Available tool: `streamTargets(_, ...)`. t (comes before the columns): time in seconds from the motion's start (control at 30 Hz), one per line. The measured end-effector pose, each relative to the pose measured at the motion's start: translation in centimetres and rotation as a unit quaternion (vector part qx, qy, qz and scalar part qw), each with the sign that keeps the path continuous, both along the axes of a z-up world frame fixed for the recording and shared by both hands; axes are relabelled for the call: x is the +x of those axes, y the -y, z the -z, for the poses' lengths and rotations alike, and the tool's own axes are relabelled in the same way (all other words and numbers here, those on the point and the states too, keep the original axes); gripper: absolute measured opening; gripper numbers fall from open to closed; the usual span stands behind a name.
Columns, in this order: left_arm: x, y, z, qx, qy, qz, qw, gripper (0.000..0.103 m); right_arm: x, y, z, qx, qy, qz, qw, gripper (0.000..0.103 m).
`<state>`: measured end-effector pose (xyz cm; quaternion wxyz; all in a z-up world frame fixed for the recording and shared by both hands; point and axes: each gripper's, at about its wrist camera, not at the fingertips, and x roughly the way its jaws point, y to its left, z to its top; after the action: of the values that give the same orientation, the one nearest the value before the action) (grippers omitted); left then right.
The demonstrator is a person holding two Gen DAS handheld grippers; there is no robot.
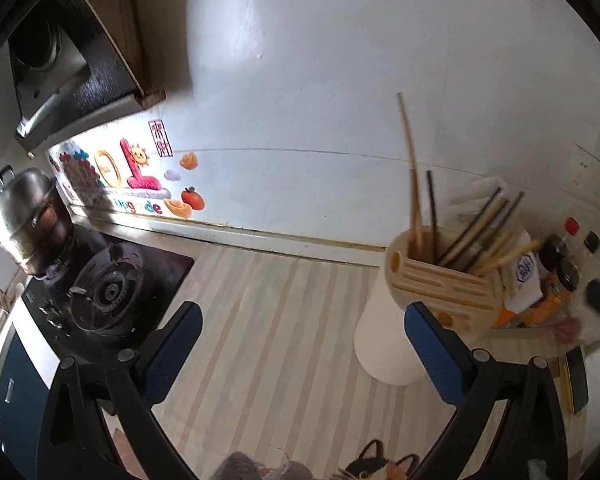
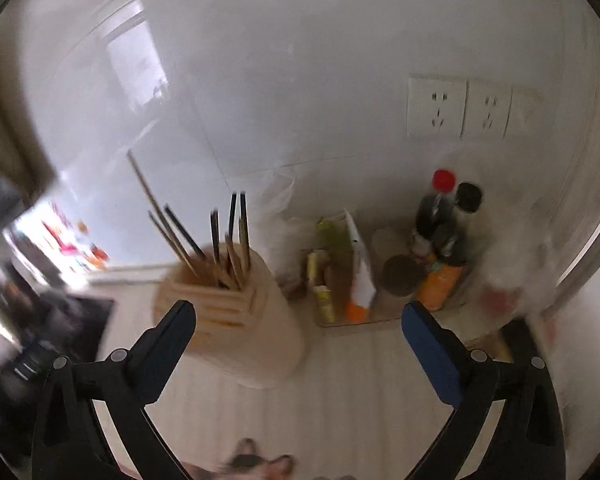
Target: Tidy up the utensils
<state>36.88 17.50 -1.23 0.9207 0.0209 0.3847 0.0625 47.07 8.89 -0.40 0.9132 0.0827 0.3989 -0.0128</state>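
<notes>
A cream utensil holder [image 1: 396,328] with a slotted top stands on the striped counter, right of centre in the left wrist view. Several wooden and dark chopsticks [image 1: 472,232] stand in it. My left gripper [image 1: 302,320] is open and empty, above the counter, its right finger next to the holder. In the right wrist view, which is blurred, the holder [image 2: 256,332] with its chopsticks [image 2: 216,248] stands at left of centre. My right gripper [image 2: 298,320] is open and empty, its left finger in front of the holder.
A gas stove [image 1: 104,292] with a steel pot [image 1: 28,220] lies at the left, under a range hood [image 1: 60,68]. A tray of sauce bottles and packets [image 2: 400,276] stands right of the holder. Wall sockets [image 2: 460,108] are above it. A cat-pattern mat [image 1: 380,464] lies at the near edge.
</notes>
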Motion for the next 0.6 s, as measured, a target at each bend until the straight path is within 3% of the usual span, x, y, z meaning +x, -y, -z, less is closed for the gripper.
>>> streamTargets(0.17,-3.6,0.9,-2.4,-0.008,0.010,0.007,0.9999,0.103,-4.2,-0.8,-1.0,-0.062,0.054,-0.001,0.997,0.103)
streamTargets(0.6,-17.0,-0.4,-8.6,-0.019,0.040,0.070,0.9966,0.103,-20.4,-3.2,-9.7,-0.084,0.127,0.025,0.988,0.103)
